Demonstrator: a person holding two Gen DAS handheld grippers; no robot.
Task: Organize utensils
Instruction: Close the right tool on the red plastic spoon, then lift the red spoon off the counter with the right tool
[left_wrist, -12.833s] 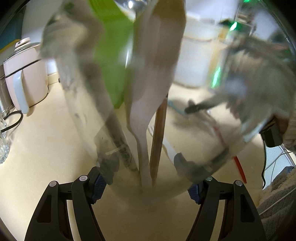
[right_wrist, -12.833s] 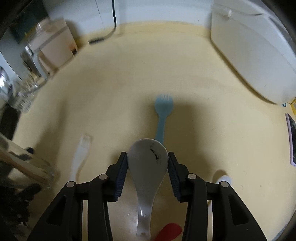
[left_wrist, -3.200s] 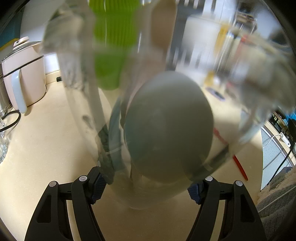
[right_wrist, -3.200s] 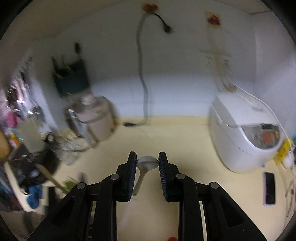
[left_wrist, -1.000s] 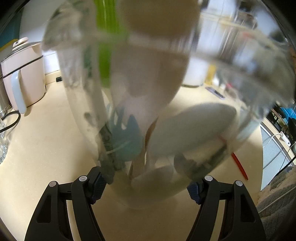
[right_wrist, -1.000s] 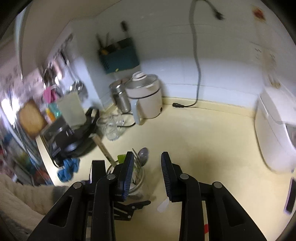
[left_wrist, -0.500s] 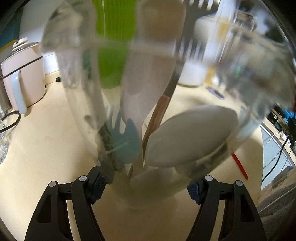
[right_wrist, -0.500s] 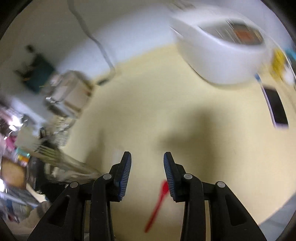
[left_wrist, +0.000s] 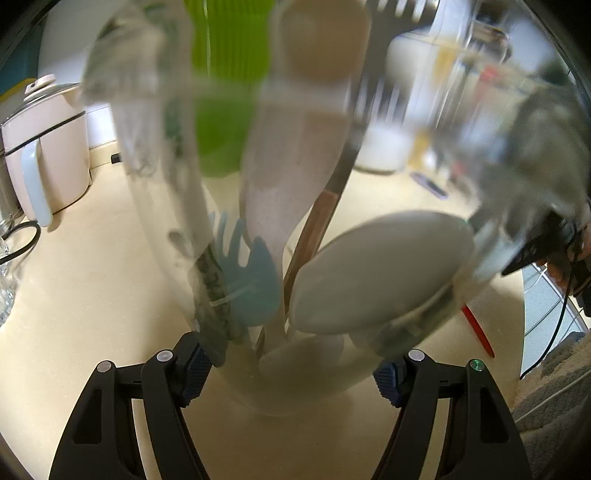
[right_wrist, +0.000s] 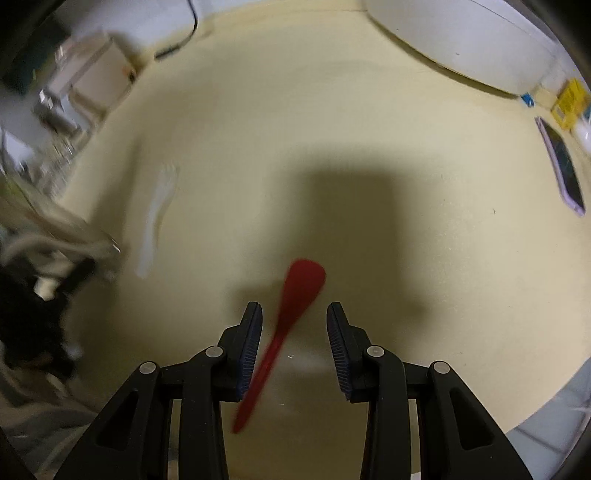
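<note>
A red spoon (right_wrist: 291, 317) lies flat on the cream table (right_wrist: 369, 147), its long axis slanting: the bowl points away toward the far edge, the handle runs back under the right gripper (right_wrist: 294, 334). The fingers (right_wrist: 251, 343) of that gripper are spread either side of the spoon's neck, not touching it, and the gripper points steeply down at the table. A white fork (right_wrist: 157, 218) lies well apart to the left, tines toward the far edge.

The left gripper (left_wrist: 291, 373) pinches a clear glass jar (left_wrist: 295, 384) at its base, standing on the table. Inside lean a grey ceramic spoon (left_wrist: 376, 273), a blue fork (left_wrist: 247, 280) with tines up, a pale spatula (left_wrist: 291, 177) and a green utensil (left_wrist: 229, 92).

A white kettle (left_wrist: 44, 147) stands at the table's far left, a white rice cooker (right_wrist: 461, 40) at the far right, a phone (right_wrist: 561, 166) near the right edge.
</note>
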